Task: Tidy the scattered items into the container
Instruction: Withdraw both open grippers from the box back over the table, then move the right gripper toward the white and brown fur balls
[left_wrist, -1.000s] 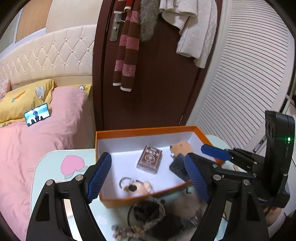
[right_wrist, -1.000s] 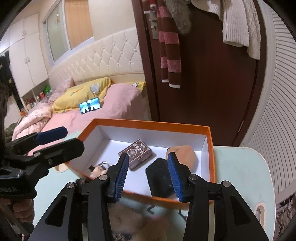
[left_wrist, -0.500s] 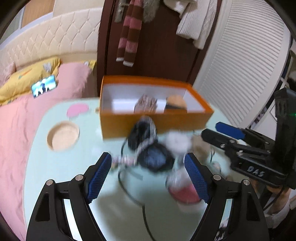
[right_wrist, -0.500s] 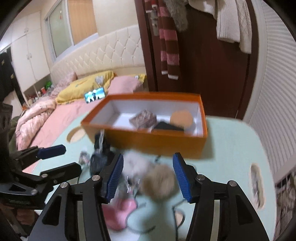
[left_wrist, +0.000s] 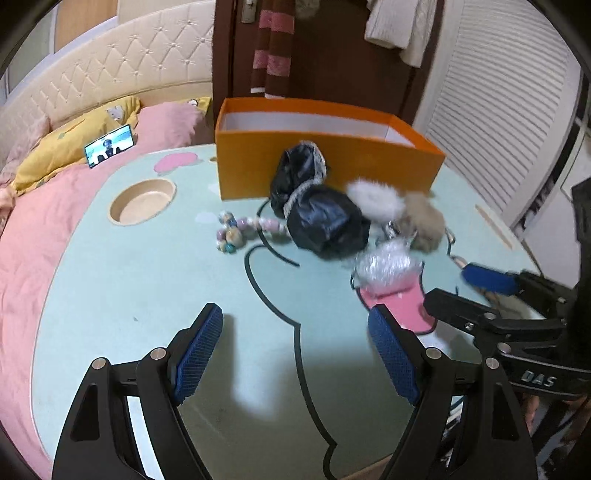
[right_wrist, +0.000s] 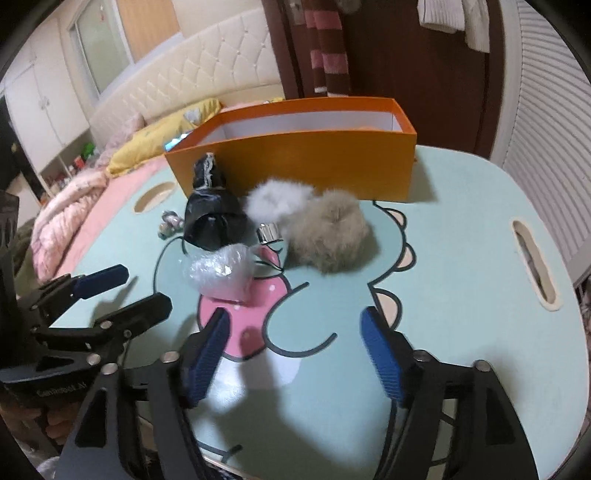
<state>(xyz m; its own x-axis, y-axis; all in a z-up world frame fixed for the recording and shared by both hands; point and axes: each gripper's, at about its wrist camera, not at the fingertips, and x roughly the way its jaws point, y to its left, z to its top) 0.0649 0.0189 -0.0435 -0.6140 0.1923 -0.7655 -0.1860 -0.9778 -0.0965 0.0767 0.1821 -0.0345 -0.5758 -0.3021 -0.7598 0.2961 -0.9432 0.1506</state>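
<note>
The left claw (left_wrist: 295, 347) hangs low over the pale green surface (left_wrist: 155, 280) in the lower middle of its own frame, jaws wide, with nothing but bare tabletop and a black printed outline between the blue pads. The right claw (right_wrist: 295, 350) sits likewise at the bottom of its frame; its jaws have just been opening and now stand wide, with nothing between them. In the left view the right claw shows at the right edge, and in the right view the left claw shows at the lower left. The orange box (left_wrist: 325, 162), the container, stands at the upper middle of both frames, its white inside (right_wrist: 306, 123) partly visible; its contents cannot be seen from here. The scattered items lie in a cluster in front of it: a black pouch with pale trim (left_wrist: 317, 206) leaning against the box's front wall, a white pompom (right_wrist: 277, 197) and a beige pompom (right_wrist: 328, 230) touching each other, a crinkly clear plastic packet (right_wrist: 219, 273) resting on a pink patch, and a string of pastel beads (left_wrist: 240, 229) to the left of the pouch. A bed with pink covers (left_wrist: 26, 229) fills the left edge, with a lit phone (left_wrist: 109, 146) lying on it.
</note>
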